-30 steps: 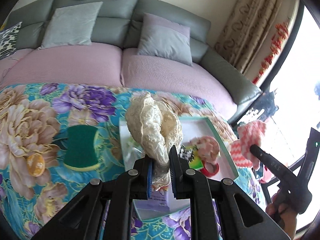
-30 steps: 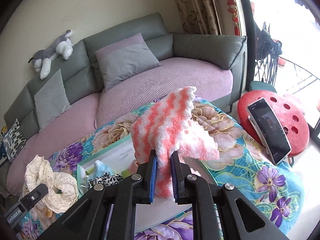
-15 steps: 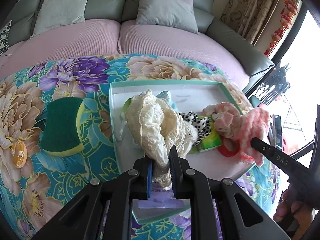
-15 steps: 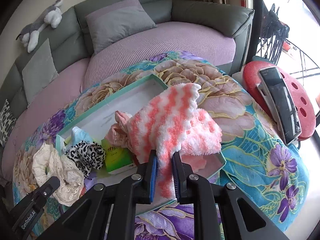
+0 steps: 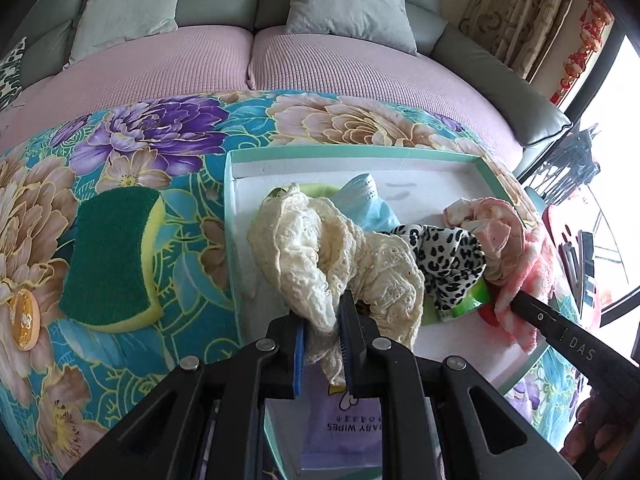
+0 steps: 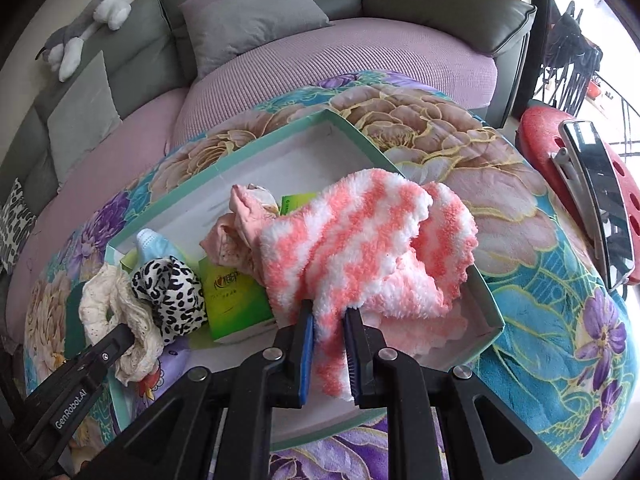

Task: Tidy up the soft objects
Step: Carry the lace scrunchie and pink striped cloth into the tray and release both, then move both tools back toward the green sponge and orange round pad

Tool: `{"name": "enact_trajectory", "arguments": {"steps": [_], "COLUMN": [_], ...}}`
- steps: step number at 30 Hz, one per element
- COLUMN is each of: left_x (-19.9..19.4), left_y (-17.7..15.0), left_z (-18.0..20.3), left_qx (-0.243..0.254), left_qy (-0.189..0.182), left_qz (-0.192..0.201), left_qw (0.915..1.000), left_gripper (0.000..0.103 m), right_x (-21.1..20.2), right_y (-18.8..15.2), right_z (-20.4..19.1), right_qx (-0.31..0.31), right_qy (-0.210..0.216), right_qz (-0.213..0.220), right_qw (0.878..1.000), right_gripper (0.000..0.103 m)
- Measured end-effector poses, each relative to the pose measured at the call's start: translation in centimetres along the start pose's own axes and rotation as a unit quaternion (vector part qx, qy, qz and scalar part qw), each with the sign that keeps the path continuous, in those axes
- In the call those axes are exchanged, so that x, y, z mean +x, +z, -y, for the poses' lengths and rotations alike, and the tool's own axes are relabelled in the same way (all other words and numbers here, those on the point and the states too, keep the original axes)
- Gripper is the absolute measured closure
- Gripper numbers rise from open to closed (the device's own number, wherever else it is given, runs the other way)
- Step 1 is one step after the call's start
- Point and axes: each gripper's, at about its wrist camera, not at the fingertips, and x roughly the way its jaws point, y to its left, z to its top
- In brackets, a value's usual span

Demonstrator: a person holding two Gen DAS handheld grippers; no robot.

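Observation:
A cream lace cloth [image 5: 332, 264] hangs bunched in my left gripper [image 5: 322, 330], which is shut on its lower edge, low over the left part of the teal-rimmed white tray [image 5: 320, 152]. My right gripper [image 6: 328, 322] is shut on a fluffy pink-and-white striped cloth [image 6: 352, 248] that droops onto the tray's [image 6: 486, 292] right end. Inside the tray lie a leopard-print fabric piece [image 5: 444, 256], a pale pink garment [image 5: 488, 228], a light blue mask [image 5: 368, 200], a green box [image 6: 230, 300] and a purple wipes pack [image 5: 352, 428]. The lace cloth [image 6: 116, 312] and left gripper finger [image 6: 80, 376] show at lower left in the right wrist view.
A green and yellow sponge [image 5: 112, 256] lies on the floral tablecloth [image 5: 152, 140] left of the tray. Behind the table runs a pink and grey sofa [image 5: 320, 60] with cushions. A red stool [image 6: 560, 152] bearing a phone [image 6: 600, 196] stands at the right. A plush toy [image 6: 88, 20] lies on the sofa back.
Both grippers have come down toward the tray with their cloths. The lace and the pink striped cloth now hang low over the tray contents, and the tray fills more of both views.

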Motion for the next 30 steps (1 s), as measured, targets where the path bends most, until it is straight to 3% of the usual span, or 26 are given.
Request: {"name": "enact_trajectory", "arguments": {"steps": [20, 23, 27, 30], "left_x": [0.7, 0.1, -0.7, -1.4], "left_y": [0.7, 0.9, 1.0, 1.1], "left_z": [-0.2, 0.0, 0.0, 0.1], "left_qx": [0.005, 0.008, 0.004, 0.004], "left_qy": [0.01, 0.013, 0.007, 0.003], "left_qz": [0.005, 0.004, 0.001, 0.004], "left_qw": [0.9999, 0.9999, 1.0, 1.0], "left_gripper": [0.083, 0.075, 0.065, 0.063], "right_x": [0.2, -0.1, -0.5, -0.5], "right_y": [1.0, 1.0, 0.9, 0.7], "right_z": [-0.9, -1.0, -1.2, -1.3], "right_qx": [-0.011, -0.013, -0.014, -0.015], "right_qy": [0.006, 0.005, 0.002, 0.001], "right_qz": [0.025, 0.025, 0.025, 0.019], "right_qw": [1.0, 1.0, 1.0, 1.0], "right_gripper": [0.085, 0.073, 0.045, 0.045]}}
